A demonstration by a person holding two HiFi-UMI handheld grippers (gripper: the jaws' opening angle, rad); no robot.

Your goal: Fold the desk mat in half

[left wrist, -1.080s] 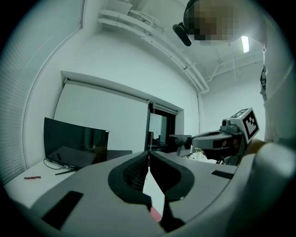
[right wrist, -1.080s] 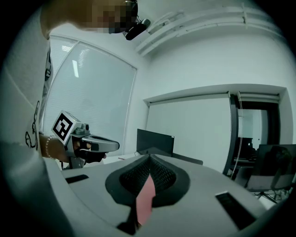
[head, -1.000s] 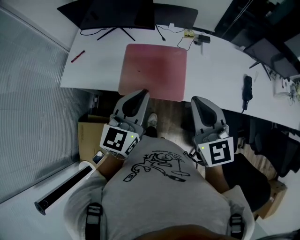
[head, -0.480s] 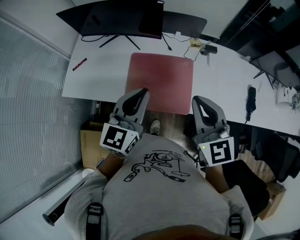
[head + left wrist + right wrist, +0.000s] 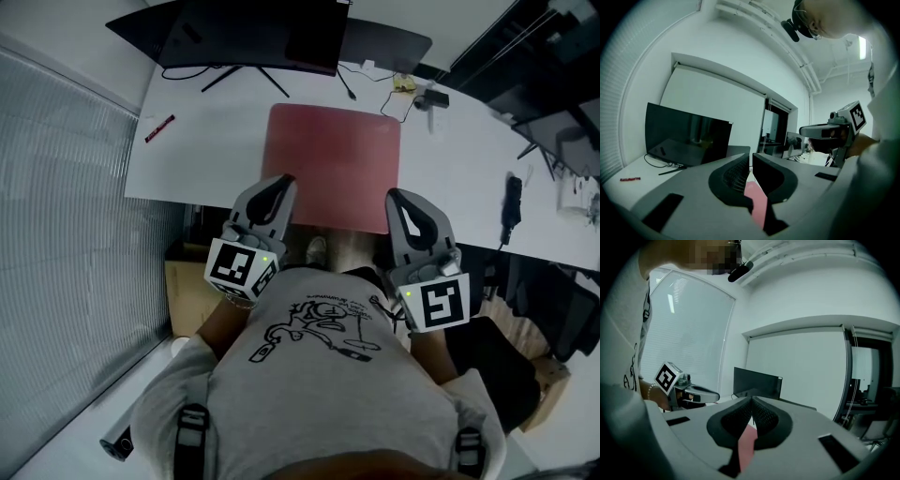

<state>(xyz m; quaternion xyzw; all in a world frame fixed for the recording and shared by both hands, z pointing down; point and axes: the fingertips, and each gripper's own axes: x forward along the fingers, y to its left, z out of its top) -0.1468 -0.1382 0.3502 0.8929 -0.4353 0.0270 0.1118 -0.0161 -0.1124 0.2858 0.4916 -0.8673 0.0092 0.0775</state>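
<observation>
Two grippers sit closer to the desk (image 5: 206,141) vs 1 s ago. Desk, monitor (image 5: 253,33) and mat (image 5: 333,164) have all slid right in head view. Mat's near edge, earlier clear of the tips, now meets them there. Tube (image 5: 120,444) on floor, bottom left, is nearly out of frame now.

Desk: white, smooth, long.

Monitor: black, glossy, flat, on thin splayed legs at far side.

Mat: dull pink-red, matte, rectangular w/ rounded corners. Lies flat and unfolded mid-desk, near edge approx at desk's near edge.

L gripper (image 5: 278,182): grey moulded shell, dark ribbed pads. Jaws all but together, just a slim slit w/ nothing in it; mat shows pink beyond.

R gripper (image 5: 395,196): same build, pad tips touching, closed on nothing.

Both hang at mat's near edge, L by its near-left corner, R by its near-right. Can't tell if either touches it.

Pen (image 5: 159,128): red, thin, on desk's left part, well apart from mat.
</observation>
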